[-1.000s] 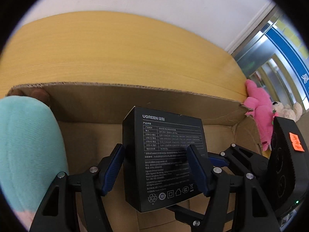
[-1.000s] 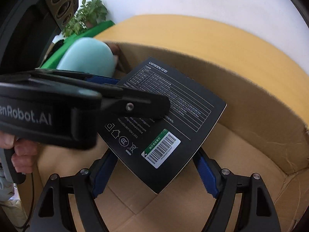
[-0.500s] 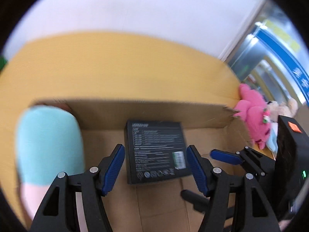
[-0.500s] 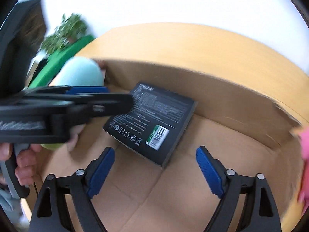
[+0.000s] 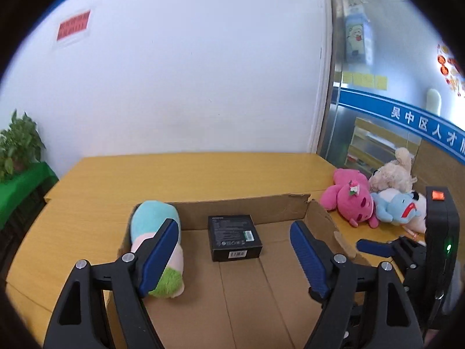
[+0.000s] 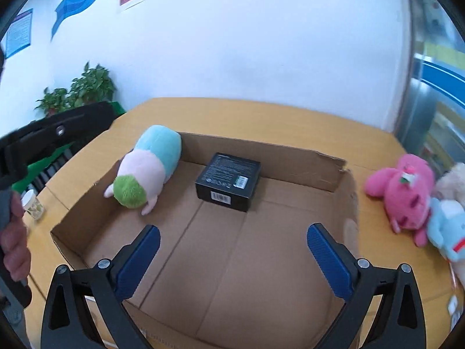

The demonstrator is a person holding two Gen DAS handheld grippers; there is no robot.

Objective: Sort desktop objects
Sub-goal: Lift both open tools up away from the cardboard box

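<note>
Black box [image 6: 228, 181], matte card, flat square shape with sharp edges, white print and a green label on top, barcode sticker on the near side; print too small to read. It lies flat on the floor of the cardboard box [image 6: 290, 157], toward the back wall, touching neither claw

Cardboard box is open-topped, plain brown corrugated, flap seams across the floor, back wall torn ragged at its right corner. Near wall cut off by the lower edge in both views

Long plush [image 6: 149, 164], fuzzy, cylinder shape in bands of teal, pale pink and green, lies along the left wall inside the box, apart from the black box. In the left wrist view the left finger covers its middle

Left claw [image 5: 234, 240] released, jaws have just been opening, nothing between the ribbed blue pads [image 5: 306, 254]. Right claw [image 6: 232, 244] released, jaws wide and just been opening, empty; black plastic arms with metal rivets

Tabletop [image 6: 232, 110] smooth yellow wood-grain laminate. Right of the box a pile of soft toys: pink plush [image 6: 402, 187], blue plush [image 5: 399, 206], cream plush [image 5: 392, 174] behind, partly overlapping, blurred in the right wrist view. Small paper cup [image 6: 33, 205] at left by a hand, half hidden. Potted plant [image 6: 84, 87] by the white wall
</note>
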